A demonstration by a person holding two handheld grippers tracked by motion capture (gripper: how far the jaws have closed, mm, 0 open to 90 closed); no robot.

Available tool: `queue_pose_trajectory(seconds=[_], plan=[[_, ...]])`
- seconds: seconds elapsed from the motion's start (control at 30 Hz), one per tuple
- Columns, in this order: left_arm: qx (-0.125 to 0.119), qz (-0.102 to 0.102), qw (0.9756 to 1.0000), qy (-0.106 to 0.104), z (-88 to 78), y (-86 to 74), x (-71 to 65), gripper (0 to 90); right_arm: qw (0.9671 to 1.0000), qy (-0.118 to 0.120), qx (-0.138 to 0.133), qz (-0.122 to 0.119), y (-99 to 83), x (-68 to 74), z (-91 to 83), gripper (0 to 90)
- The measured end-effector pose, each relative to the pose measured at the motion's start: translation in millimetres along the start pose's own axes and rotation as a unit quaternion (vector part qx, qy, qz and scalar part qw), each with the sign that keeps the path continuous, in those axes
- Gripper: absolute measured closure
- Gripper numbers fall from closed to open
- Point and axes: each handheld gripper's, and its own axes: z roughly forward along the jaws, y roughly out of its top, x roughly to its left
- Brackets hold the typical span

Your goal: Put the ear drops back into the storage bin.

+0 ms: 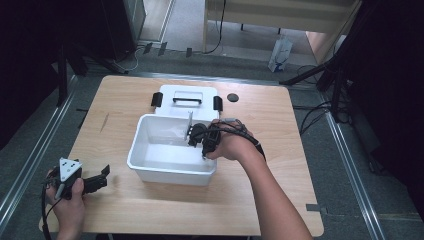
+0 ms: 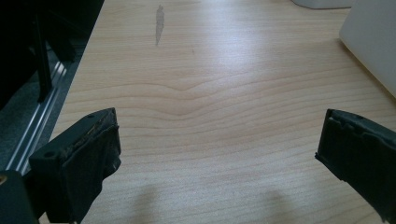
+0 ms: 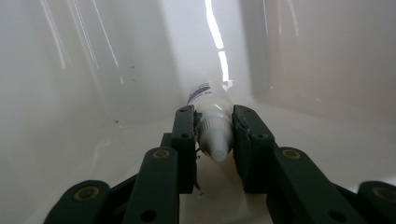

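A white plastic bin [image 1: 150,170] stands in the middle of the wooden table [image 1: 250,200]. My right gripper [image 1: 195,136] reaches down into it at its right side. In the right gripper view the gripper [image 3: 214,130] is shut on a small white tube [image 3: 212,116], its pads on the capped end, and the tube's far end lies toward a corner of the bin [image 3: 116,70]. My left gripper [image 1: 102,176] rests low at the table's front left, held by a hand. Its jaws stand wide apart over bare wood [image 2: 210,116], so the left gripper [image 2: 217,140] is open and holds nothing.
The bin's white lid [image 1: 187,97] with black clasps and a black handle lies just behind the bin. A small black round disc [image 1: 232,97] sits on the table to the right of the lid. The table's left edge and a metal rail [image 2: 37,126] run close to the left gripper.
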Motion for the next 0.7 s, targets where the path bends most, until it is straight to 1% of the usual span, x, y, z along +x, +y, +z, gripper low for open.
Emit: queue_pose_trajectory(seconds=[0.17,0.23,0.3,0.33,0.4,0.47,0.57,0.7], plan=[[0.001,0.001,1.0000,0.000,-0.1,0.0,-0.1,0.3,1.0000,-0.001,0.003,-0.009,0.1,0.3,7.1,72.0],[-0.001,0.000,1.0000,0.000,0.1,-0.1,0.0,0.3,1.0000,0.000,0.003,-0.006,0.4,0.6,9.3,72.0],[-0.001,0.000,1.0000,-0.001,0.0,-0.1,-0.1,0.3,0.9999,-0.001,0.004,-0.009,1.1,0.4,10.3,72.0],[-0.001,0.001,1.0000,-0.001,0.0,-0.1,0.0,0.3,0.9999,-0.002,0.010,-0.001,1.4,1.5,9.9,72.0],[-0.001,0.000,1.0000,-0.001,-0.1,-0.1,0.2,0.3,0.9999,-0.005,0.012,-0.002,2.3,1.5,10.3,72.0],[0.000,0.000,1.0000,-0.001,-0.2,0.0,0.3,0.3,0.9999,-0.001,0.015,-0.005,3.0,1.6,12.3,72.0],[-0.001,0.000,1.0000,-0.001,-0.2,-0.1,0.2,0.3,0.9999,-0.003,0.013,-0.001,4.0,1.3,12.3,72.0],[-0.001,0.000,1.0000,-0.001,0.0,-0.1,0.1,0.3,0.9999,0.000,0.013,-0.004,3.8,0.6,12.3,71.8]])
